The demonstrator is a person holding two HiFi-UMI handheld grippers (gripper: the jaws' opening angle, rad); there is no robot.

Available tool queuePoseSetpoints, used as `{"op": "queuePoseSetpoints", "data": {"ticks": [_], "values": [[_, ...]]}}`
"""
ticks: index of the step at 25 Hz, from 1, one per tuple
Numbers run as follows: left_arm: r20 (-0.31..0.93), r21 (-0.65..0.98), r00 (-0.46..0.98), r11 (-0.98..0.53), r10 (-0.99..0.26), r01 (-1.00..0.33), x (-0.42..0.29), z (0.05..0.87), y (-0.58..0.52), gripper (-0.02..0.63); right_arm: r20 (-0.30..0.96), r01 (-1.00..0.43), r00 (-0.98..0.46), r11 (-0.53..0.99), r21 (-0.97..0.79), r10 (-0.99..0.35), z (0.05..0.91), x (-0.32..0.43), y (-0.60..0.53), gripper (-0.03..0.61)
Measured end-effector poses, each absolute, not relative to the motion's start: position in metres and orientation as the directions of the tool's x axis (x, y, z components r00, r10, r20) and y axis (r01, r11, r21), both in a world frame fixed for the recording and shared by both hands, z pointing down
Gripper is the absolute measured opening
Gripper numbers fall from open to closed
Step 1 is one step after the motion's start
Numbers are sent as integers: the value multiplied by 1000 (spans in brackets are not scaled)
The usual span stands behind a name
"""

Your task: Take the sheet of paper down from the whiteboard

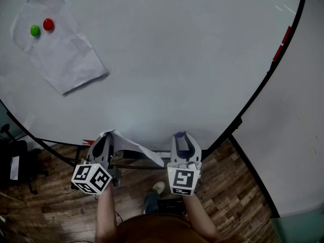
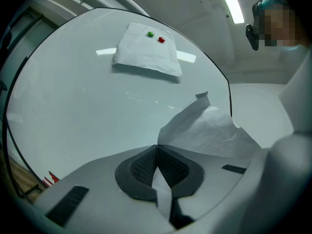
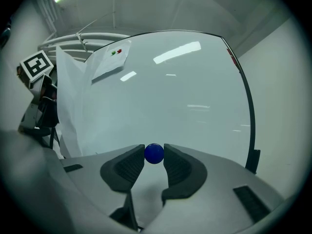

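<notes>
The sheet of paper (image 1: 135,147) hangs crumpled at the whiteboard's (image 1: 177,59) lower edge, one corner pinched between the fully closed jaws of the left gripper (image 2: 157,151). Just to its right along that same lower edge, the right gripper (image 1: 180,137) clamps a small blue magnet (image 3: 154,153) between its pads. High in the whiteboard's upper left corner, well apart from both grippers, a second creased sheet (image 1: 61,52) lies against the surface with a green magnet (image 1: 35,31) and a red magnet (image 1: 48,24) side by side on it.

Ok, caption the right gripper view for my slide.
Right gripper shut on a small blue ball, facing the whiteboard.
</notes>
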State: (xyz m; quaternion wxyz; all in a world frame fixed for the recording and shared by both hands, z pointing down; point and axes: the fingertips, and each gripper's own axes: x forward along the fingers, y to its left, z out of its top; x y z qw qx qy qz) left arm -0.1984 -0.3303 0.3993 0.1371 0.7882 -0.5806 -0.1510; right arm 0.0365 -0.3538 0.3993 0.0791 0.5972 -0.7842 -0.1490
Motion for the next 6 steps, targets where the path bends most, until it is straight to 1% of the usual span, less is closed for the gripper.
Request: {"op": "queuePoseSetpoints", "data": {"ticks": [6], "values": [[-76, 393, 276, -283, -958, -875, -196, 400, -333, 25, -49, -913, -277, 246, 327, -960, 401, 40, -355, 135]]}}
